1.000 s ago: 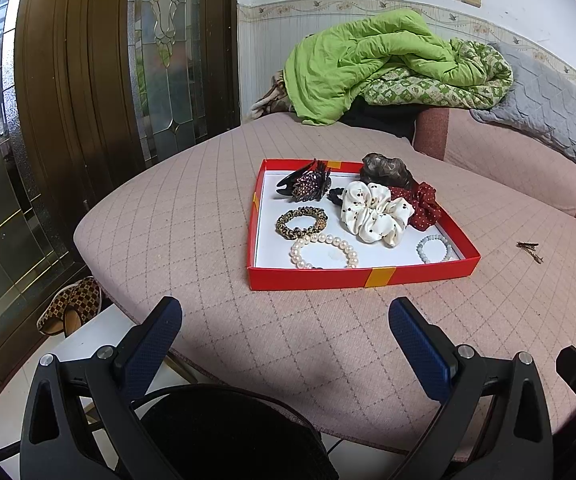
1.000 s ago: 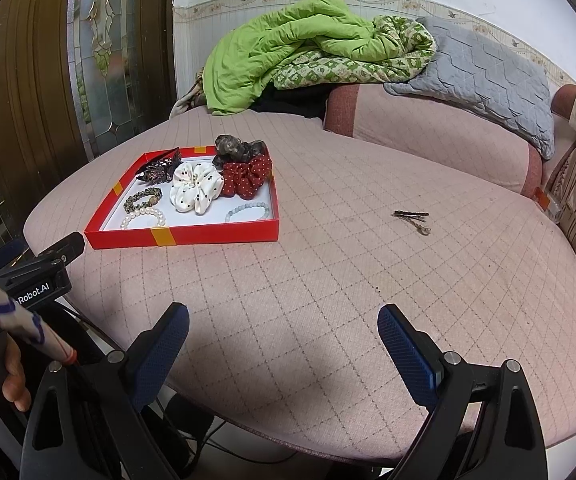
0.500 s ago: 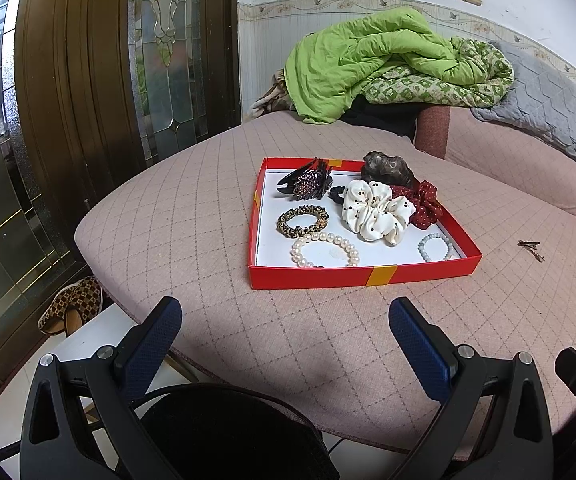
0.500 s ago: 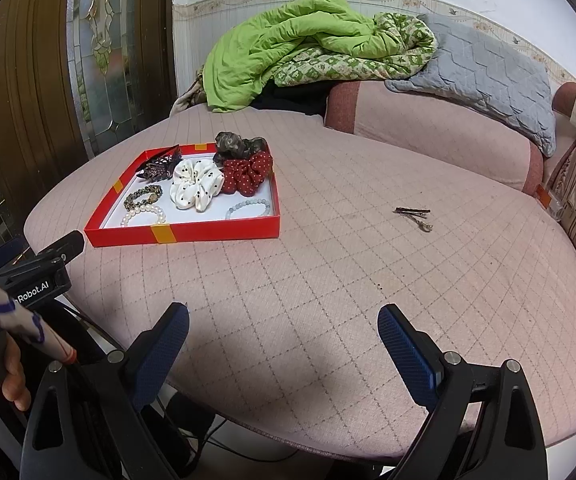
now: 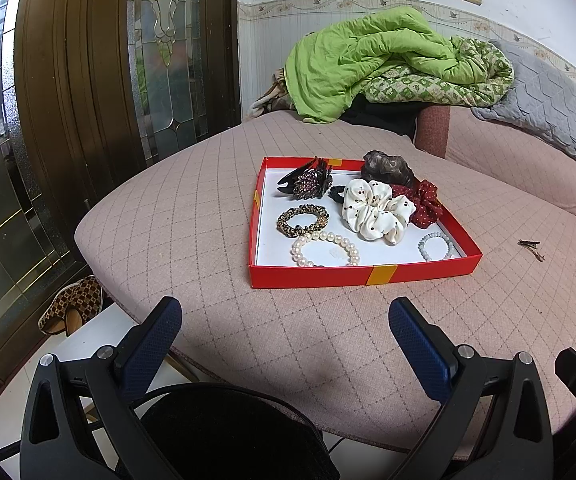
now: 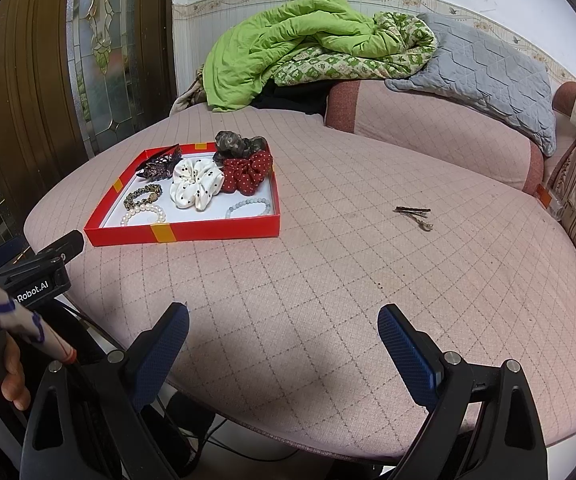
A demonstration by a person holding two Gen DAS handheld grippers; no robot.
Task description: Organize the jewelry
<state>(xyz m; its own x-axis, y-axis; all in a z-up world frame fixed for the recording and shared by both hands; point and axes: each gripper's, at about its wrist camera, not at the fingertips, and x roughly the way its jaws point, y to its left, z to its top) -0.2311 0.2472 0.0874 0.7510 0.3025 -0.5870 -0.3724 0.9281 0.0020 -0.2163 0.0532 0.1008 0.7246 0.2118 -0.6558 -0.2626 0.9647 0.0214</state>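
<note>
Sitting on the pink quilted bed [image 5: 192, 216] at the centre of the left wrist frame is the red tray [image 5: 361, 274], holding a pearl bracelet [image 5: 325, 249], a leopard-print hair tie [image 5: 303, 221], a white dotted scrunchie [image 5: 376, 210], a red dotted scrunchie [image 5: 423, 205], a pale bead bracelet [image 5: 436, 246] and a dark flower claw clip [image 5: 307, 182]. Lying well apart from the tray, right of centre in the right wrist frame, is a brown hairpin [image 6: 413, 214]. Hovering at the bottom of their frames, the left gripper [image 5: 284, 320] and right gripper [image 6: 284, 326] are both spreading their fingers wide, gripping nothing.
</note>
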